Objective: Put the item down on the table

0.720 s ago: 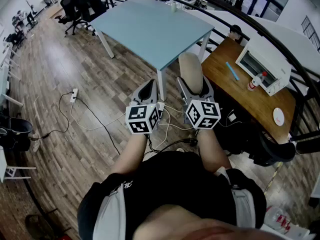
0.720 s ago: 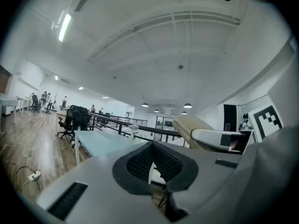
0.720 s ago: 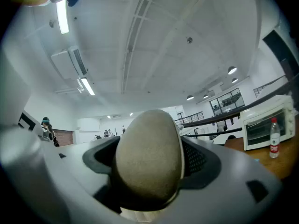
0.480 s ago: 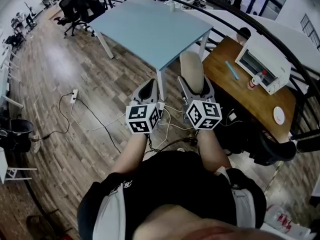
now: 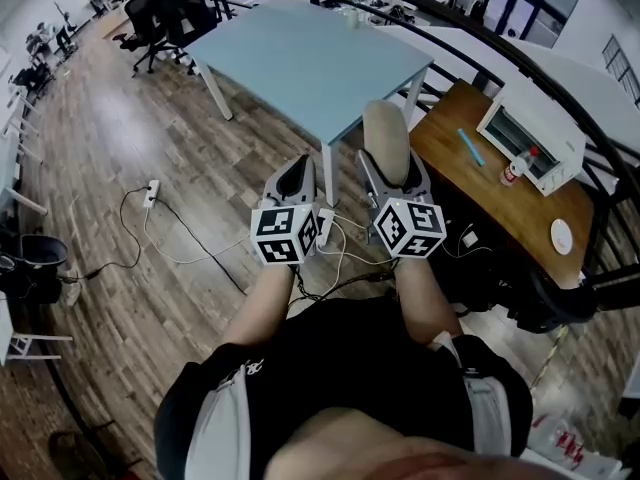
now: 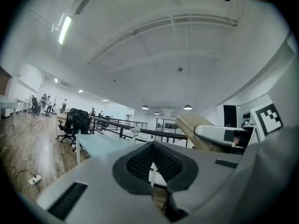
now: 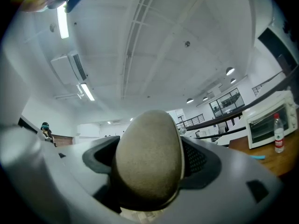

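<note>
A beige oval item (image 5: 386,140) with a rough surface stands up between the jaws of my right gripper (image 5: 392,173), which is shut on it. In the right gripper view the beige item (image 7: 149,157) fills the middle and hides the right gripper (image 7: 152,169) pads behind it. My left gripper (image 5: 294,180) is held beside it at the same height, shut with nothing in it; in the left gripper view the left gripper (image 6: 152,171) has its black pads meeting. Both grippers hover over the wooden floor, short of the light blue table (image 5: 300,63).
A brown wooden table (image 5: 500,203) at the right carries a white toaster oven (image 5: 530,128), a water bottle (image 5: 518,164) and a white disc (image 5: 560,236). Cables and a power strip (image 5: 150,190) lie on the floor. Black office chairs (image 5: 160,13) stand far left, a black railing behind.
Both grippers stay almost where they were, the right one still holding the beige item. The tables have slid slightly down in the head view.
</note>
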`<state>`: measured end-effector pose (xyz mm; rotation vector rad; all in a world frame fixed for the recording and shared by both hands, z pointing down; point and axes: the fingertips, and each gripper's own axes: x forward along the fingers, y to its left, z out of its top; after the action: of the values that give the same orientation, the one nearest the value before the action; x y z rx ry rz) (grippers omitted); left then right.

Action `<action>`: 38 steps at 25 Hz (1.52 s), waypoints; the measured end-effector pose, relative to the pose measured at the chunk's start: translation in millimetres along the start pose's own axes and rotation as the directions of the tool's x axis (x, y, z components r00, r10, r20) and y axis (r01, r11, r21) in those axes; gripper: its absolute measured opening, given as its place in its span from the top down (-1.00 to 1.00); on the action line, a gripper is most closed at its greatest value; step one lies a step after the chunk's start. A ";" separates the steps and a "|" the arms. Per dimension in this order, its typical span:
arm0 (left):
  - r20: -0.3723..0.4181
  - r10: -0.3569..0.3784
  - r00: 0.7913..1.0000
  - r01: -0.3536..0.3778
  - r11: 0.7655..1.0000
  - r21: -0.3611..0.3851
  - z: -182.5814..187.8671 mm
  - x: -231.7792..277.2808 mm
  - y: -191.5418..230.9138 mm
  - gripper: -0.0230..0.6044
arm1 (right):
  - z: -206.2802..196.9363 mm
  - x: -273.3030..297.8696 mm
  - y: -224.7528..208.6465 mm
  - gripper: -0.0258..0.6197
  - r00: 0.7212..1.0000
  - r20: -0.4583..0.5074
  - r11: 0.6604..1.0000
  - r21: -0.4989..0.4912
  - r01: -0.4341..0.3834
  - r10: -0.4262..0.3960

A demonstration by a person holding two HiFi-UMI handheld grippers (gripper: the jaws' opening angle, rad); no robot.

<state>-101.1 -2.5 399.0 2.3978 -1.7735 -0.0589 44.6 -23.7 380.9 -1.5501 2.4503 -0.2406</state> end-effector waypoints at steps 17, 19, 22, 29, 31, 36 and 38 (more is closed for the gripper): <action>0.001 -0.020 1.000 0.020 1.000 0.018 -0.6 -4.2 32.9 0.90 | -8.0 13.7 15.4 -0.30 0.999 0.031 0.999 0.007 0.034 -0.034; 0.001 -0.022 1.000 0.022 1.000 0.021 -1.9 4.4 33.5 0.90 | -11.5 21.5 9.0 -0.30 0.999 0.027 0.999 0.004 0.036 -0.037; 0.004 -0.018 1.000 0.018 1.000 0.023 -2.6 20.8 38.2 0.90 | -13.3 36.1 -0.4 -0.30 0.998 0.033 0.999 -0.020 0.048 -0.047; -0.010 -0.011 1.000 0.012 0.999 0.036 -4.1 74.7 50.3 0.90 | -17.2 84.3 -29.8 -0.30 0.999 0.031 0.999 0.005 0.043 -0.043; -0.019 -0.009 1.000 0.010 0.999 0.040 -3.8 94.8 53.6 0.90 | -19.1 102.2 -41.8 -0.30 0.998 0.023 0.999 0.002 0.051 -0.051; -0.024 0.003 1.000 -0.002 0.999 0.048 6.1 147.9 59.8 0.90 | -15.3 149.4 -71.6 -0.30 0.999 0.014 0.999 -0.004 0.046 -0.045; -0.028 0.009 1.000 -0.008 0.999 0.049 10.1 168.8 61.8 0.90 | -11.7 169.6 -82.7 -0.30 0.999 0.010 0.999 -0.001 0.037 -0.037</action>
<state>-110.8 -182.0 408.9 2.4122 -1.7930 0.0194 42.9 -212.2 395.5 -1.5947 2.4165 -0.2370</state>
